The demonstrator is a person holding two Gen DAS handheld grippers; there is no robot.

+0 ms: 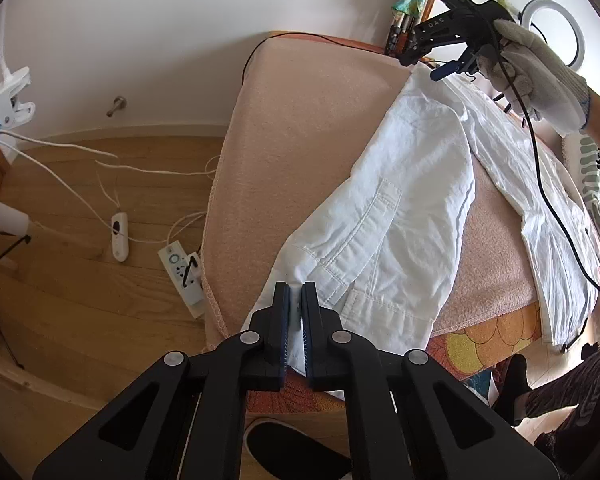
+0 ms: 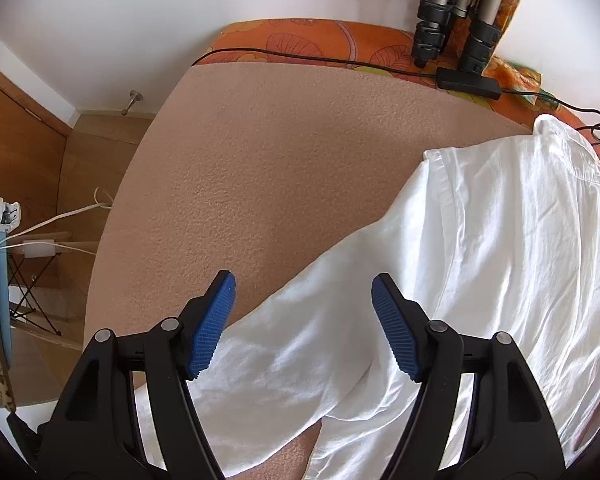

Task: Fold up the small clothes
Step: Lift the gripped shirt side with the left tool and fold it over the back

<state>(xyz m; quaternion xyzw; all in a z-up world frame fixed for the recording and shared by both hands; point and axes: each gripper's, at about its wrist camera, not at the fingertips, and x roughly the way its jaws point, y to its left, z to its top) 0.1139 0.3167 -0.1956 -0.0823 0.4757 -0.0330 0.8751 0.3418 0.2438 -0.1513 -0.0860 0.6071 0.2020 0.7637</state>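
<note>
A pair of small white trousers [image 1: 400,216] lies on a pink towel [image 1: 300,128] over a table, waistband toward me in the left wrist view. My left gripper [image 1: 295,300] is shut on the trousers' waistband corner at the table's near edge. My right gripper [image 1: 430,66], held by a gloved hand, is open above the far leg end. In the right wrist view the right gripper [image 2: 304,280] is open above the white trousers [image 2: 480,248], not touching them.
A black cable [image 2: 320,60] and adapter [image 2: 468,82] lie along the table's far edge by tripod legs [image 2: 452,32]. A ring light [image 1: 556,32] stands at the back right. Power strips [image 1: 181,276] and white cables lie on the wooden floor at left.
</note>
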